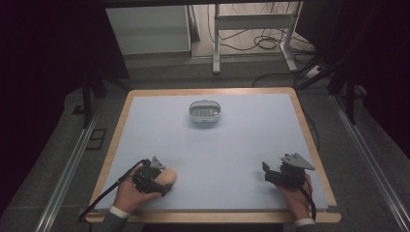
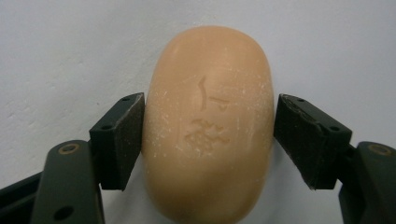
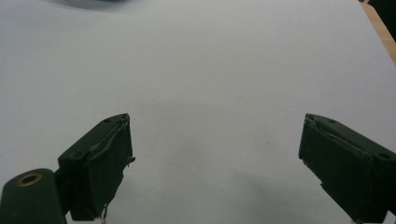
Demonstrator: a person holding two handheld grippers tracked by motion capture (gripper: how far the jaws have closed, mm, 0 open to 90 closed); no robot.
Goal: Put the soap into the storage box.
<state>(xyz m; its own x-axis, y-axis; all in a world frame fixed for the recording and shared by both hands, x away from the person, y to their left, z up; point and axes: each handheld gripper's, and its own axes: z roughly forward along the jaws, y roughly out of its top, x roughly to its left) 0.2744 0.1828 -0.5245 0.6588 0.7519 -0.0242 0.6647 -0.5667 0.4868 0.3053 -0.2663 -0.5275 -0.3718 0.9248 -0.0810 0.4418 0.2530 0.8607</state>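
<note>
A peach oval soap bar (image 2: 208, 126) with a stamped mark lies on the pale blue table mat (image 1: 217, 145) near the front left corner, also visible from above as the soap bar (image 1: 169, 176). My left gripper (image 1: 163, 180) is shut on it, and in the left gripper view the left gripper (image 2: 208, 105) has a pad pressed against each long side. My right gripper (image 1: 267, 173) rests at the front right, held by a hand. In its own view the right gripper (image 3: 215, 128) stands wide open over bare mat.
A small white oval soap dish (image 1: 205, 111) with a ribbed floor sits at the far middle of the mat. The wooden table edge (image 1: 309, 135) frames the mat. Beyond the table stand a white frame's legs (image 1: 216, 43) and floor cables (image 1: 266, 43).
</note>
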